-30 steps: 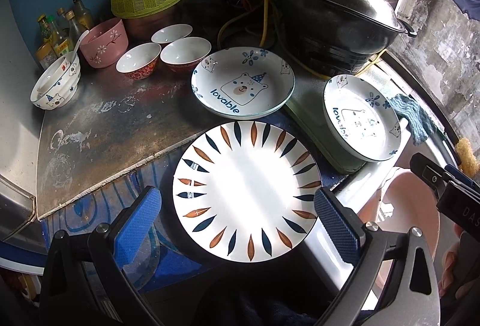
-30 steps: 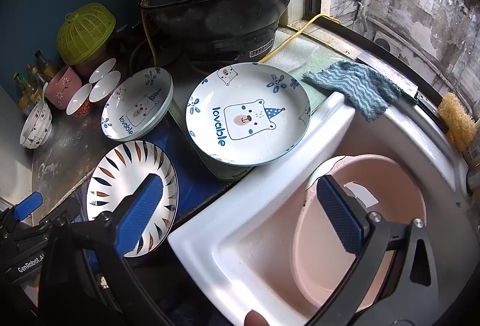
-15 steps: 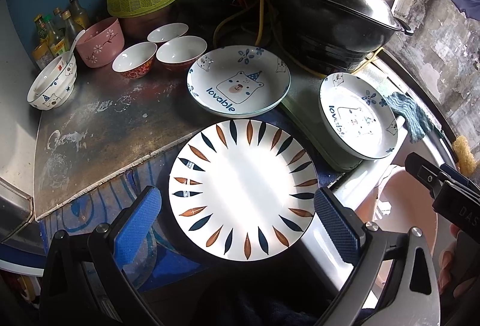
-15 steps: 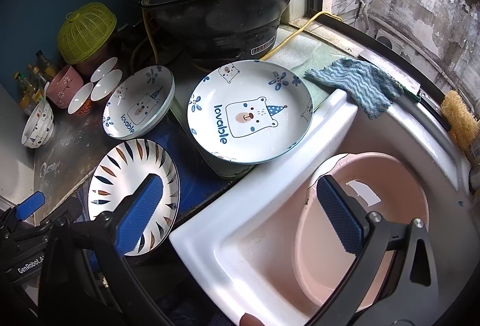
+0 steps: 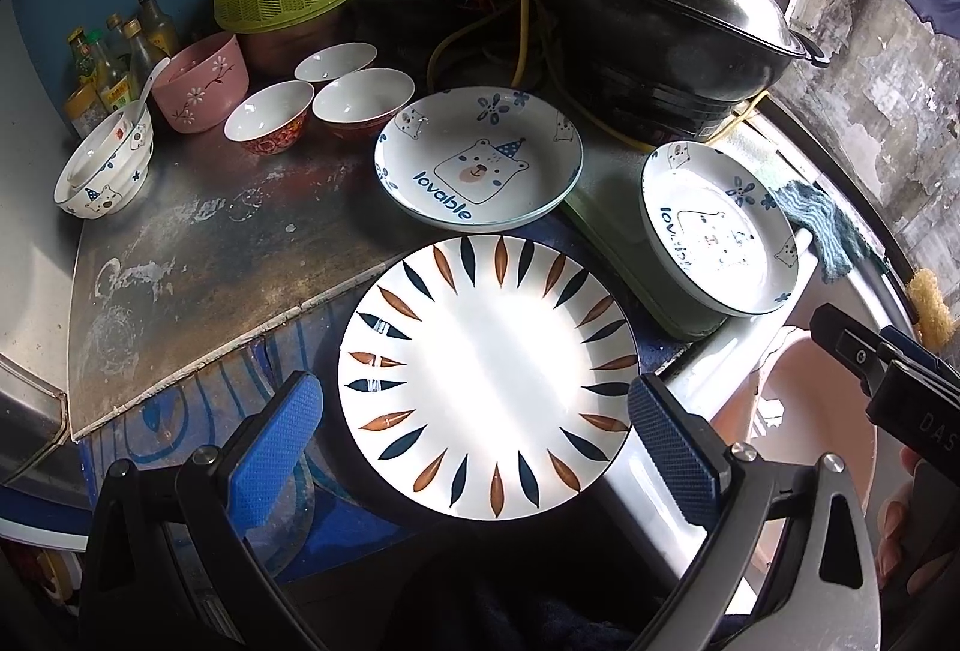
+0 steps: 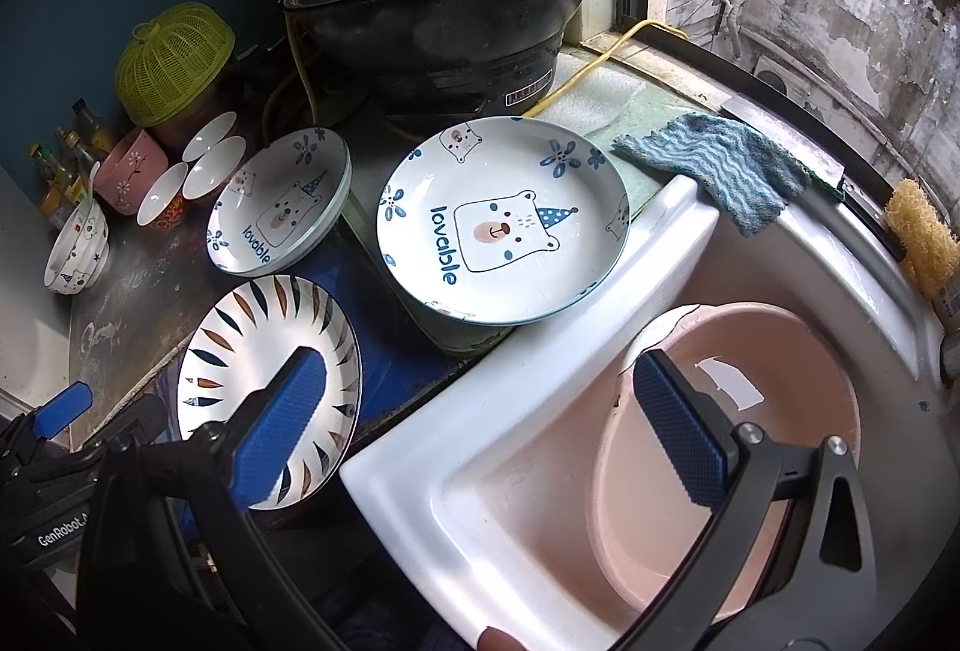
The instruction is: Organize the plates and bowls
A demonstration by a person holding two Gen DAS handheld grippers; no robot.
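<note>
- Little has shifted since the earlier frames: both tongs have only drifted slightly, the view tilting a touch, and no dish has changed place.
- Left tongs [image 5: 474, 441] hang with fingers wide apart and empty, straddling the leaf-pattern plate [image 5: 487, 376], which lies flat directly below and between them, not touched.
- Just ahead of the left tongs sits a bear plate [image 5: 479, 163] on the worn counter [image 5: 198, 255]; ahead and to their right a second bear plate [image 5: 720, 237] rests on a green block, near the black wok [image 5: 660, 27].
- Far ahead and to the left stand the bowls: a pink floral bowl [image 5: 201, 82], three small red-and-white bowls [image 5: 270, 116], and a bear-print bowl [image 5: 103, 168] with a spoon in it, all separate, none nested.
- Right tongs [image 6: 480, 429] are likewise spread and empty, hovering over the rim of the white sink [image 6: 540, 381], with the pink basin [image 6: 738, 441] below their right finger and the leaf-pattern plate under their left one.
- From the right tongs, the nearer bear plate lies straight ahead, a blue cloth [image 6: 714, 165] ahead to the right.
- By my reading the sorting has barely begun: plates lie singly, bowls are scattered, nothing is stacked.
- What remains seems to be gathering the three plates into one pile and nesting the bowls; the leaf-pattern plate looks the likely first pick.
</note>
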